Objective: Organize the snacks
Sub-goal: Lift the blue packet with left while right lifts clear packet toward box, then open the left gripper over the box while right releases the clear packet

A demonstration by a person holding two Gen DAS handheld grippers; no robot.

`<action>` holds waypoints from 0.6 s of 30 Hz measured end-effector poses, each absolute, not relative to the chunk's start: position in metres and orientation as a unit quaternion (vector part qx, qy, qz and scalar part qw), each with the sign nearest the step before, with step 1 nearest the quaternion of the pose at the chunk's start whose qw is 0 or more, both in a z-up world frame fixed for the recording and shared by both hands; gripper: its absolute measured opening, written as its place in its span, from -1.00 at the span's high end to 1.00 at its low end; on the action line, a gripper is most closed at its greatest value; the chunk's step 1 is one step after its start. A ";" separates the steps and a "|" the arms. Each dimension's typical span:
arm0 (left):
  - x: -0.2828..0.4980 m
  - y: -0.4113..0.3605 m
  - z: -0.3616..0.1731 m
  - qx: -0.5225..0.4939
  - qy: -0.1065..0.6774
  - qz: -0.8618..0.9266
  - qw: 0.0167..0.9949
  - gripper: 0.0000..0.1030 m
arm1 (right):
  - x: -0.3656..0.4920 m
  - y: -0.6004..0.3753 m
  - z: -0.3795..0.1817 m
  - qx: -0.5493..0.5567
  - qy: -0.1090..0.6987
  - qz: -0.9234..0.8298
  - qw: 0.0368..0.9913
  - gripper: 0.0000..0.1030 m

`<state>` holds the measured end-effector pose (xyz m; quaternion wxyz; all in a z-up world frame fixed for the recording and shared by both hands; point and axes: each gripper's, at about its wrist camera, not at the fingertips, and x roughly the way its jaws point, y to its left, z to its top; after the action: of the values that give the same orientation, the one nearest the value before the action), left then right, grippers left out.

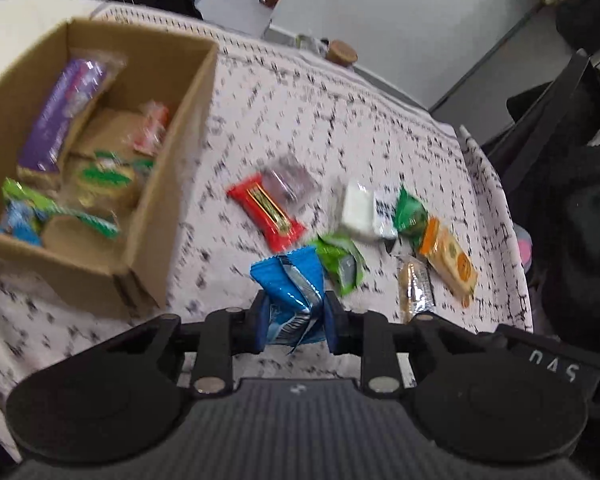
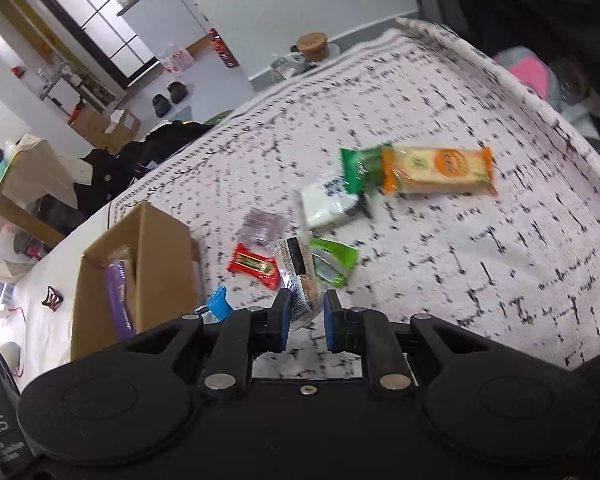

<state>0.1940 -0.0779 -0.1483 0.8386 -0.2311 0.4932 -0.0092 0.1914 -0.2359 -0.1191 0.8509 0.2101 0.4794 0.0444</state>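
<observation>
My left gripper [image 1: 294,316] is shut on a blue snack packet [image 1: 292,292], held above the cloth to the right of the cardboard box [image 1: 172,120]. The box holds several snacks, among them a purple pack [image 1: 62,116]. My right gripper [image 2: 306,312] is shut on a clear-wrapped brown snack bar [image 2: 300,276] just above the cloth. Loose snacks lie on the cloth: a red bar [image 1: 266,210], a green packet [image 1: 340,264], a white packet [image 1: 360,210], a dark green packet [image 1: 410,216] and an orange cracker pack [image 1: 448,260]. The box [image 2: 140,264] stands left of my right gripper.
The table has a white cloth with black dashes [image 2: 480,260]. A cork-lidded jar [image 2: 312,46] stands at its far edge. The right edge of the cloth [image 1: 512,240] drops off beside dark chairs. A small dark red object [image 2: 52,298] lies left of the box.
</observation>
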 end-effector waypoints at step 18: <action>0.189 0.012 -0.093 -0.277 0.423 0.040 0.862 0.49 | 0.207 -0.155 -0.076 0.212 0.458 0.131 0.853 0.67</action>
<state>0.1894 0.0121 -0.0926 0.8618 -0.2767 0.4233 0.0402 0.2065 -0.1547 -0.0764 0.8533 0.2117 0.4580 0.1314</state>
